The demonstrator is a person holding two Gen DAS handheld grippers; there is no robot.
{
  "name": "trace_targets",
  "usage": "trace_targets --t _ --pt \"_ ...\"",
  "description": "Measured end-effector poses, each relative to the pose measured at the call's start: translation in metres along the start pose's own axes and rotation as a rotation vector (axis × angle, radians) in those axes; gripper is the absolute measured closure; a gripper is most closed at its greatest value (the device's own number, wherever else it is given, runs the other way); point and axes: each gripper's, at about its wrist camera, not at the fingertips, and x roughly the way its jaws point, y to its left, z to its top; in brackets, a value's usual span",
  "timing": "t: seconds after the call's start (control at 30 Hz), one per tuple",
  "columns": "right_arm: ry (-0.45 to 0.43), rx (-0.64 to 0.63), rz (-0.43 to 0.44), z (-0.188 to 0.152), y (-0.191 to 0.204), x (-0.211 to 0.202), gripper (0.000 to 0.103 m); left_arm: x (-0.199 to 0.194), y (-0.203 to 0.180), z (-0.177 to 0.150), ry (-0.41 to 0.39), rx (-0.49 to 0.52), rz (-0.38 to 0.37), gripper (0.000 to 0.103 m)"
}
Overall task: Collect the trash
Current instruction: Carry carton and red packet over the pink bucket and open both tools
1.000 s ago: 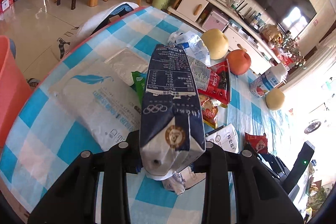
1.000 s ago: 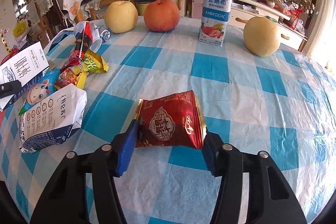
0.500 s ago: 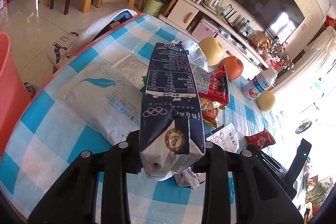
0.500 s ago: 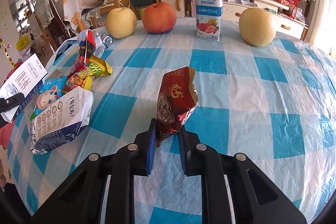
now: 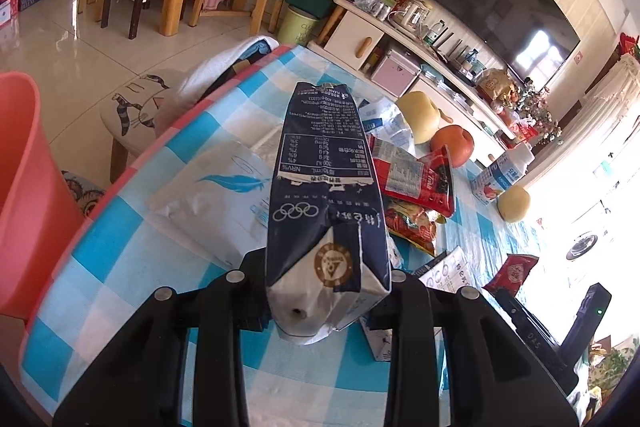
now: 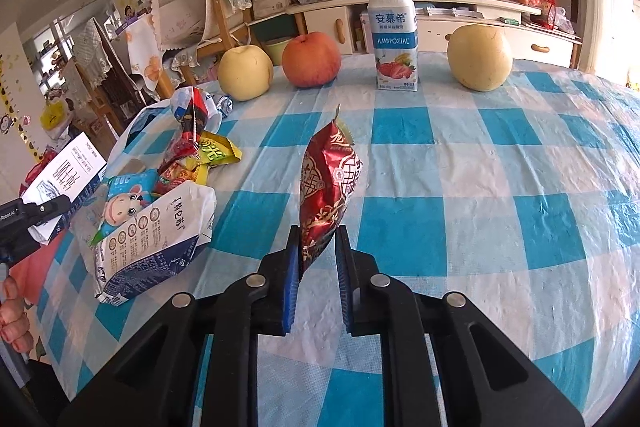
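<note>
Your right gripper (image 6: 317,259) is clamped on a crumpled red foil wrapper (image 6: 328,183) with gold pattern, standing on edge above the blue-checked tablecloth (image 6: 500,187); your left gripper (image 5: 326,291) pinches a flattened navy-and-white milk carton (image 5: 326,187), print upward, pointing away over the table's left half. Only the right view shows, far across the table, a yellow pear (image 6: 245,72), red apple (image 6: 311,59), yoghurt bottle (image 6: 394,35) and second pear (image 6: 479,57) in a row. Only the left view shows the pink bin (image 5: 20,187) on the floor at left.

Bottle (image 6: 393,31) btwn apple (image 6: 311,59) & pear (image 6: 479,57).
</note>
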Motion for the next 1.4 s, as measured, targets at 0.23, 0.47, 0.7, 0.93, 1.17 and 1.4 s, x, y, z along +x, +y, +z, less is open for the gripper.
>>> trace_targets --t 0.23,0.47,0.7,0.93,1.17,1.4 --pt "-0.026 -0.012 0.018 0.003 0.021 -0.015 0.085 -0.012 0.002 0.007 -0.047 0.024 0.006 0.070" --pt "-0.043 -0.078 0.106 0.014 0.078 -0.029 0.085 -0.033 0.012 0.018 -0.115 0.016 0.035 0.070" --pt "-0.030 -0.180 0.260 0.024 0.165 -0.033 0.085 -0.064 0.048 0.035 -0.201 -0.064 0.082 0.070" --pt "0.019 -0.323 0.447 0.027 0.275 -0.028 0.085 -0.102 0.111 0.049 -0.273 -0.170 0.220 0.070" --pt "0.089 -0.439 0.604 0.020 0.383 -0.009 0.085 -0.129 0.191 0.049 -0.303 -0.331 0.357 0.070" --pt "0.158 -0.525 0.632 0.001 0.452 0.021 0.085 -0.133 0.234 0.051 -0.269 -0.398 0.402 0.070"
